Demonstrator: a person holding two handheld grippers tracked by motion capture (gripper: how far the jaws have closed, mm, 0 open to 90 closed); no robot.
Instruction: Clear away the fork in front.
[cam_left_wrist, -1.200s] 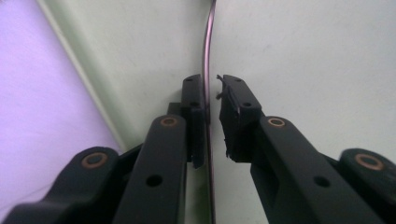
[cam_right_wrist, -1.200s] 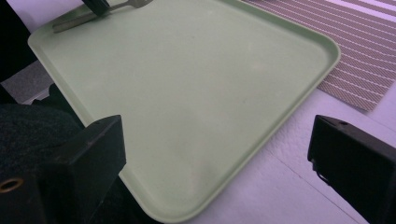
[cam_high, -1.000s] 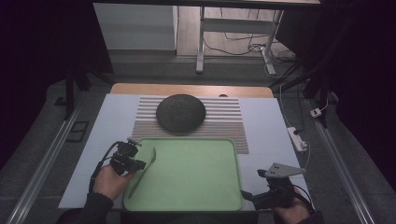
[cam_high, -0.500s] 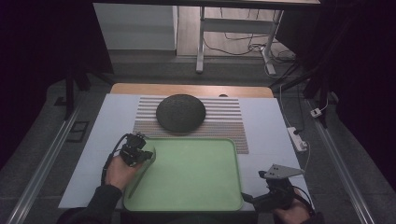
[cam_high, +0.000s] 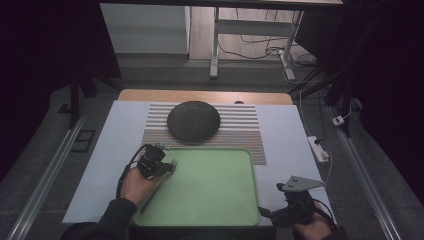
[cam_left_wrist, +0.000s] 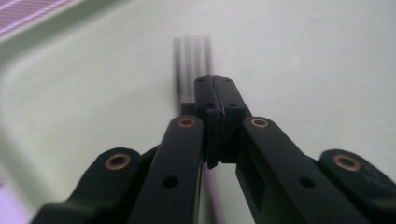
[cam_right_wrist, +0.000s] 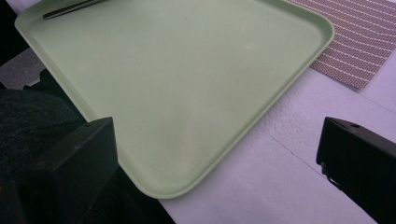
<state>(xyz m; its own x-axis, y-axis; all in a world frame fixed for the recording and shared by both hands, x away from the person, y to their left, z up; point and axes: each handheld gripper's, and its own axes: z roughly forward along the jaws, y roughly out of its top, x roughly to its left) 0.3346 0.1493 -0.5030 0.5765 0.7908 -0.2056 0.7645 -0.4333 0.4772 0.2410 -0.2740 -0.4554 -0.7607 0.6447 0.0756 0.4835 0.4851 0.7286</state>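
left gripper: jaws clamped on thin dark metal fork, tines ahead, low over pale green plastic tray, likely for laying down | right gripper: jaws wide apart, idle beside tray's near corner

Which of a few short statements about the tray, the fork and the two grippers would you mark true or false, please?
1. The left gripper has its fingers shut on a fork. True.
2. The fork is held over the striped mat. False: it is over the left side of the green tray.
3. The right gripper is open. True: in the right gripper view its fingers stand wide apart with nothing between them.
4. The dark round object lies inside the tray. False: it sits on the striped mat behind the tray.
5. The right gripper is above the tray's far left corner. False: it is at the tray's near right corner.
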